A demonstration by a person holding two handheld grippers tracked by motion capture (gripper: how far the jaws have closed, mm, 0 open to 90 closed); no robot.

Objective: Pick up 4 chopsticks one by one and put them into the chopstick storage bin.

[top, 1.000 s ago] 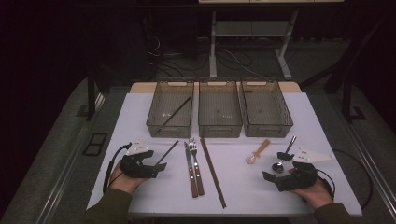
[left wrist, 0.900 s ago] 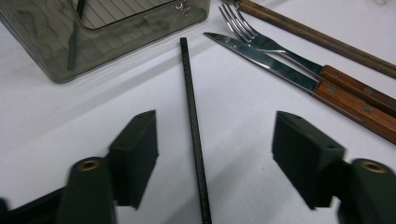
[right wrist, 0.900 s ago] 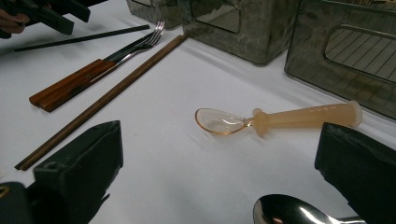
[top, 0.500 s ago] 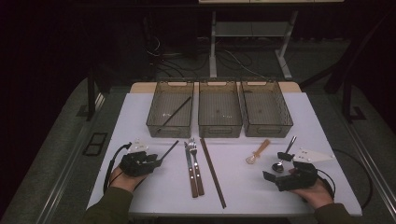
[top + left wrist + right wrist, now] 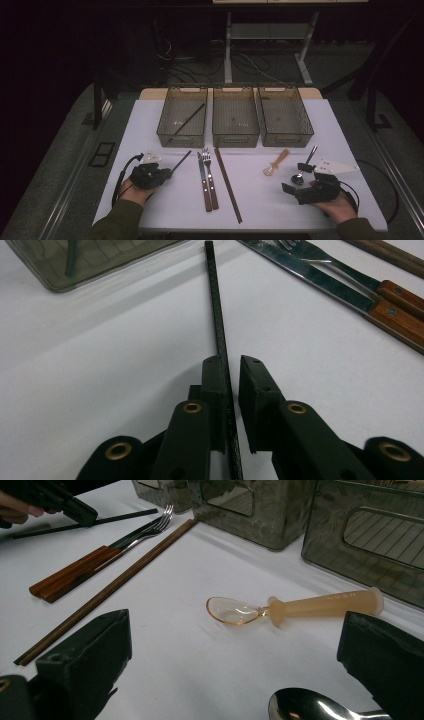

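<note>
A black chopstick lies on the white table, pointing toward the left bin. My left gripper rests over its near end, and its jaws have just been closing. The stick lies between them against one pad, and a narrow gap shows at the other. My right gripper stands wide open at the right. A metal spoon lies between its jaws, and an amber plastic spoon lies just beyond.
Three smoky bins stand in a row at the back; the left one holds a black chopstick. A knife, a fork and brown chopsticks lie mid-table.
The left gripper's jaws have drawn together around the near end of the black chopstick. Both hands have stayed in place, and the right gripper has not changed.
</note>
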